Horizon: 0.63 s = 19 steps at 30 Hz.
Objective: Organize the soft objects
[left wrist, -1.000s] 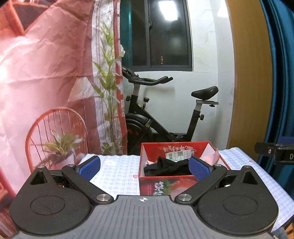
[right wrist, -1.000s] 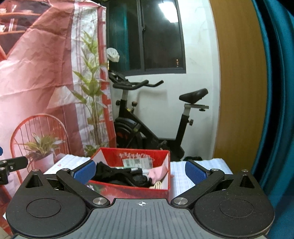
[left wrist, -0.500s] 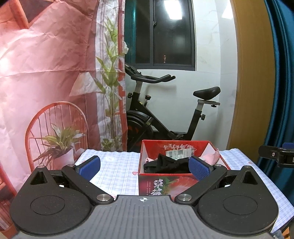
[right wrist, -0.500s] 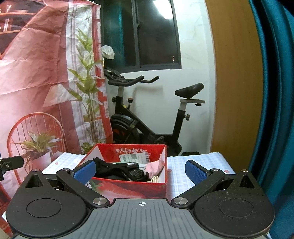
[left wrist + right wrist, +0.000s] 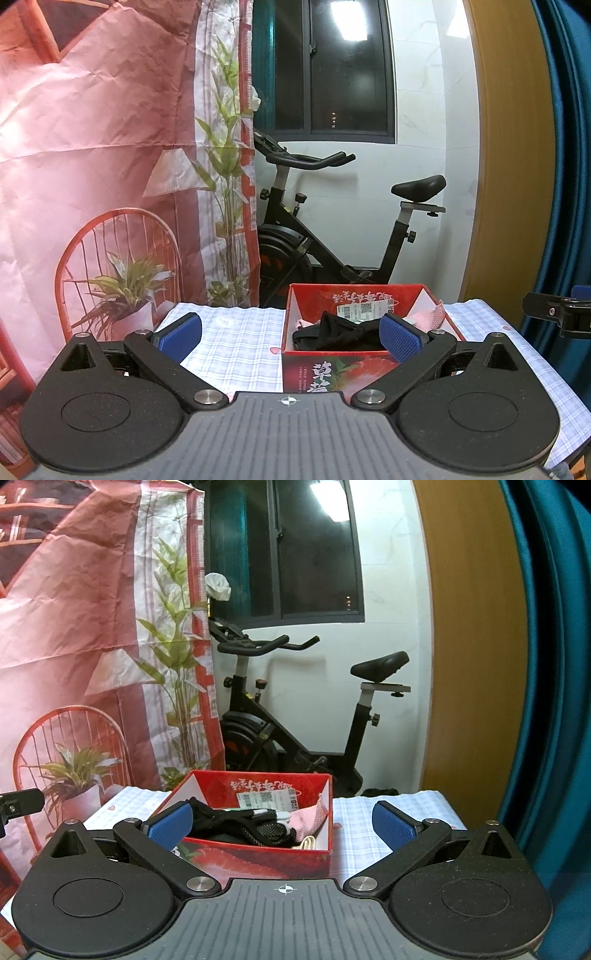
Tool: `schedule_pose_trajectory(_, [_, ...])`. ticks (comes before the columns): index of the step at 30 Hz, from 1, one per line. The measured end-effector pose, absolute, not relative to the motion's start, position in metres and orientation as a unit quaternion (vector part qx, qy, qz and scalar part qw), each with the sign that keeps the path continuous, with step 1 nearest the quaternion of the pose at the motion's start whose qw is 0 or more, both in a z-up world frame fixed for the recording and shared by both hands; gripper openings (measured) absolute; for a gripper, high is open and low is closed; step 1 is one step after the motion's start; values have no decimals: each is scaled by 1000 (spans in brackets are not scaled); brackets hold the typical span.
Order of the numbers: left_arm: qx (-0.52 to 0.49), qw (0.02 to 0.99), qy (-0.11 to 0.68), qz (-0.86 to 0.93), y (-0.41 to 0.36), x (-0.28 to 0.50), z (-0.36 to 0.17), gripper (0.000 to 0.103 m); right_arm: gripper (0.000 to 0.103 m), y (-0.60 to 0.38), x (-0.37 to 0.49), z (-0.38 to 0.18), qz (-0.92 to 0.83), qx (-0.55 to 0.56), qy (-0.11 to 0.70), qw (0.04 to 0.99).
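Note:
A red cardboard box (image 5: 354, 373) (image 5: 258, 860) stands on a table with a checked cloth (image 5: 236, 350) (image 5: 354, 819). Inside lie black fabric items (image 5: 332, 334) (image 5: 236, 825) and a pink cloth (image 5: 428, 315) (image 5: 306, 819). My left gripper (image 5: 290, 338) hovers open on the near side of the box, nothing between its blue pads (image 5: 181, 332). My right gripper (image 5: 282, 821) is also open and empty, held back from the box, its blue pads (image 5: 393, 825) wide apart. The tip of the right gripper (image 5: 557, 315) shows at the right edge of the left wrist view.
Behind the table stands a black exercise bike (image 5: 332, 236) (image 5: 295, 716) below a dark window. A pink printed backdrop (image 5: 92, 147) hangs at the left, a wooden panel (image 5: 472, 646) and a blue curtain (image 5: 554, 664) at the right.
Both cameras have pulled back and risen slightly, so the box sits lower and smaller in view. Both grippers stay open and empty.

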<state>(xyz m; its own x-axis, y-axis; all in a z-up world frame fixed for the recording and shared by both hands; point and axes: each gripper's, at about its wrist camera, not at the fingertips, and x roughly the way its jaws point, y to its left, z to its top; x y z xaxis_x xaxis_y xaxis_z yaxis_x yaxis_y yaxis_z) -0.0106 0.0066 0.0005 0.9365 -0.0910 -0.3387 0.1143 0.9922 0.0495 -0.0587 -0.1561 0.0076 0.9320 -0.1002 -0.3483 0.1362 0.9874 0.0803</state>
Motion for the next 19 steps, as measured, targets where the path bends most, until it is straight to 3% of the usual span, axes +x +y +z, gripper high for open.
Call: schedule_pose_trajectory(19, [33, 982, 173, -64, 6, -10, -1, 103, 103, -155, -59, 8, -60, 52, 175, 981])
